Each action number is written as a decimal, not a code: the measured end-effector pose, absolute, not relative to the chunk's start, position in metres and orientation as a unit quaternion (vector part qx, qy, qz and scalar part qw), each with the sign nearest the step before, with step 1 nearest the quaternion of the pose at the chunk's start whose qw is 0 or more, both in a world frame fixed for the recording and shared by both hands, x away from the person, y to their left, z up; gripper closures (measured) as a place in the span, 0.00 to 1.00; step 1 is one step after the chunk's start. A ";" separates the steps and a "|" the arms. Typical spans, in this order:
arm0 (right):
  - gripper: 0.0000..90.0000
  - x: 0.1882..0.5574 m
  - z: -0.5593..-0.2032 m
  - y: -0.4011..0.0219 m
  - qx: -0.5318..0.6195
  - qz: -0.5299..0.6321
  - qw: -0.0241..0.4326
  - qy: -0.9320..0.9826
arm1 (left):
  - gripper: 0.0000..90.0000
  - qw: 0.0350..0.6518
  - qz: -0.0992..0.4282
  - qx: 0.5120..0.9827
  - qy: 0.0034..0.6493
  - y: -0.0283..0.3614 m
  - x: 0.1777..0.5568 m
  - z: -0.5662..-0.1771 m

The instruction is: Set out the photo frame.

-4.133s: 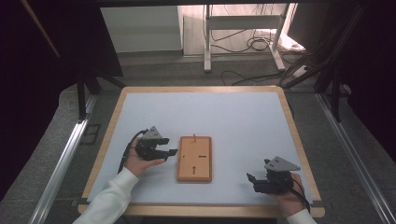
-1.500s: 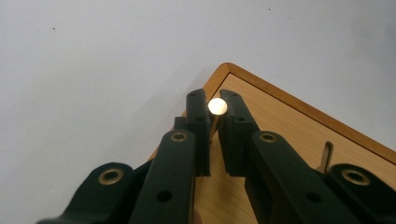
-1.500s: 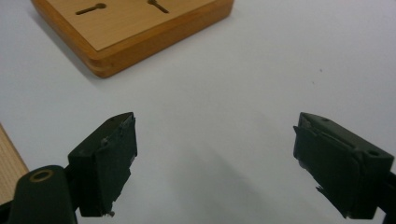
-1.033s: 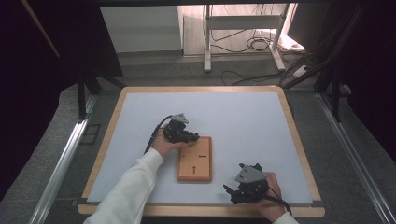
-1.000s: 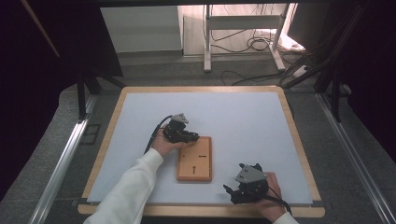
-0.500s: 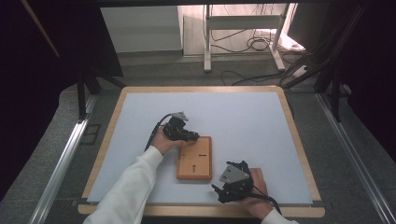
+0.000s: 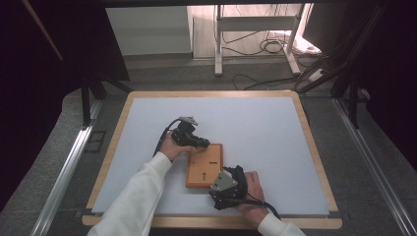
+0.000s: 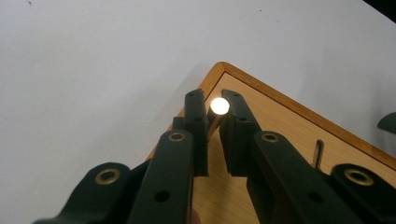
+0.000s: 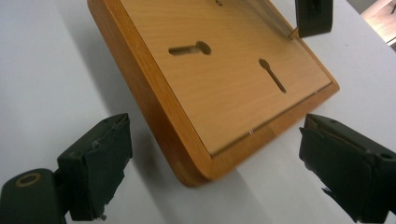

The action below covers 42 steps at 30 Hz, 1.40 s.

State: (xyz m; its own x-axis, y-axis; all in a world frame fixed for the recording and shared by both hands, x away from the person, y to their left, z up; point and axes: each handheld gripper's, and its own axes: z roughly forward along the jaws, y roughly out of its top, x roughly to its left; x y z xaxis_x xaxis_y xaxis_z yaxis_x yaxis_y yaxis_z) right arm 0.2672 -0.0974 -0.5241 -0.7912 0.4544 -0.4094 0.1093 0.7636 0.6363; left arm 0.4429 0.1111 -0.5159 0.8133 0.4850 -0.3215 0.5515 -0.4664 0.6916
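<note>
Board: the flat rectangular wooden board [image 7: 204,165] with a darker raised rim and keyhole-shaped slots lies near the front middle of the white table top [image 7: 255,128], its long side running away from the person.
High view, left gripper: the black left gripper [image 7: 198,143] sits at the board's far left corner, held by a hand in a white sleeve [image 7: 133,201]; its tip lies over the board's rim.
High view, right gripper: the black right gripper [image 7: 216,189], with a grey three-cornered plate on top, is at the board's near right corner, just beside the rim.
High view, table: the table top has a light wooden frame [image 7: 118,128] around it.
Left gripper view, peg: a thin upright metal peg [image 8: 219,106] with a bright round end stands between the two fingers, above the board's corner [image 8: 299,126].
Left gripper view, jaws: the left gripper [image 8: 214,116] has its jaws drawn close, pinching the peg from both sides.
Left gripper view, slot: a narrow slot [image 8: 318,154] shows in the board's face to the right.
Right gripper view, jaws: the right gripper [image 9: 215,163] has its jaws spread wide, one on each side of the board's rounded corner [image 9: 196,172], neither pad touching the wood.
Right gripper view, board face: two keyhole slots [image 9: 189,48] are cut in the pale face.
Right gripper view, far end: the left gripper's dark tip [image 9: 314,17] rests at the far edge.
</note>
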 end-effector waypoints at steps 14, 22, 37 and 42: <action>0.22 0.266 -0.525 -0.081 0.119 0.291 0.340 0.886 | 0.93 0.418 -0.027 0.853 0.311 0.110 0.441 -0.516; 0.38 0.268 -0.514 -0.084 0.113 0.296 0.359 0.878 | 0.94 0.415 -0.013 0.852 0.320 0.109 0.441 -0.515; 0.50 0.270 -0.502 -0.087 0.101 0.306 0.378 0.868 | 0.69 0.428 0.025 0.842 0.327 0.123 0.429 -0.506; 0.50 0.270 -0.502 -0.087 0.100 0.304 0.378 0.869 | 0.57 0.435 0.051 0.834 0.337 0.143 0.412 -0.500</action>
State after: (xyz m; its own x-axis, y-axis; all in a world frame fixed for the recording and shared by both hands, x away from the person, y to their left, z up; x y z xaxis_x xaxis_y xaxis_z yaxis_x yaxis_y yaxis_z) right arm 0.2699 -0.0873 -0.5019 -0.6945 0.4031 -0.5960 -0.0571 0.7948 0.6041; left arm 0.4122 0.1427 -0.5003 0.7683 0.6055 -0.2077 0.5165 -0.3947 0.7599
